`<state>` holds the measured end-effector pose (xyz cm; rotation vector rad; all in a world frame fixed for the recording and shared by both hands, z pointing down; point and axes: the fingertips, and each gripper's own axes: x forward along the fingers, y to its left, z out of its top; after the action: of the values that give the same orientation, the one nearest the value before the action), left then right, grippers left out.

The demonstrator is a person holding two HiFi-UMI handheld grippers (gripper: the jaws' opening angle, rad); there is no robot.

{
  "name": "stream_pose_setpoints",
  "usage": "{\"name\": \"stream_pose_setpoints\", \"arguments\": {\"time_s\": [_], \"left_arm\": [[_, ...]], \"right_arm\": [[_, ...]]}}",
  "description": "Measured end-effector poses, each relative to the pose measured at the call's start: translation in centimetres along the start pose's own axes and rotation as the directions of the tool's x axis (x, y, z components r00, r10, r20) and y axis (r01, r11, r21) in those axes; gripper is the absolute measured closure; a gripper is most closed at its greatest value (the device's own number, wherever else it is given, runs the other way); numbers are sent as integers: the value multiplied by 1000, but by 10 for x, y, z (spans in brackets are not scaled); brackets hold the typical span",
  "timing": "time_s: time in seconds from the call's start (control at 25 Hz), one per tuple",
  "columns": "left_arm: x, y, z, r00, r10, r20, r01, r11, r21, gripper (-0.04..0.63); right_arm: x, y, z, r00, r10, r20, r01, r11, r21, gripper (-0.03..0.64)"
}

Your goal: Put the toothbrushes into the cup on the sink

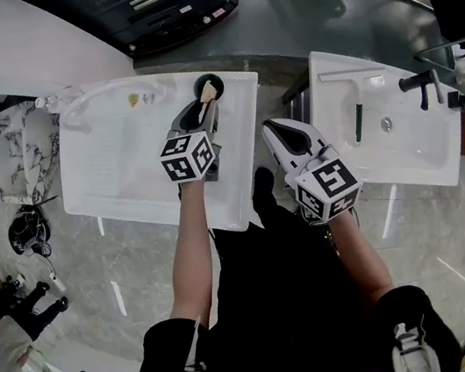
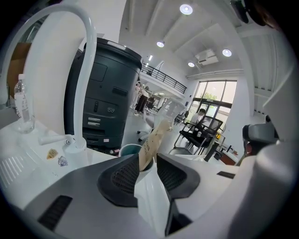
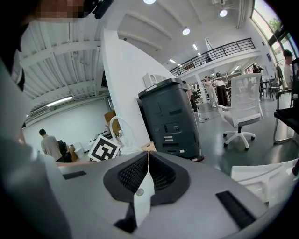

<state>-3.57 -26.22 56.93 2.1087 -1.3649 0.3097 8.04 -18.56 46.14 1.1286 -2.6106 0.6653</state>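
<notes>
Sink: a white sink (image 1: 121, 160) lay under the left arm; a white arched faucet (image 1: 96, 93) stood at its far edge.
Cup: a dark cup (image 1: 208, 80) stood at the sink's far right corner, upright.
Toothbrush: one toothbrush pack (image 2: 154, 135), brown card with a clear upper part, stood in the cup. It leaned, with its top past the rim.
Left hand-held gripper: the left hand-held gripper (image 1: 202, 122) hovered over the sink's right side, pointing at the cup. In the left gripper view its jaws stood wide apart. The pack showed in the gap between them, and the pads did not press on it.
Right hand-held gripper: the right hand-held gripper (image 1: 275, 131) hung off the sink's right edge, over the gap between the two sinks. In the right gripper view its jaws were together, with nothing seen between the pads.
Second sink: another white sink (image 1: 402, 137) stood to the right, well apart from the cup, with a black faucet (image 1: 422, 83).
Bottle: a clear bottle (image 2: 22, 105) stood near the first sink's far left corner.
Beyond: a dark grey machine (image 2: 105, 100) rose behind the first sink.
</notes>
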Motion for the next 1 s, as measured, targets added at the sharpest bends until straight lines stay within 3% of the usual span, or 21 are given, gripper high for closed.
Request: {"name": "stream_pose_setpoints", "arguments": {"time_s": [0.36, 1.0], "left_arm": [[-28, -12, 1, 1000, -8, 19, 8, 1000, 22, 472], [-96, -43, 28, 989, -34, 146, 21, 996, 91, 538]], "right_arm": [[-5, 13, 8, 999, 19, 32, -18, 1000, -20, 584], [-23, 33, 14, 997, -12, 82, 14, 1000, -22, 584]]}}
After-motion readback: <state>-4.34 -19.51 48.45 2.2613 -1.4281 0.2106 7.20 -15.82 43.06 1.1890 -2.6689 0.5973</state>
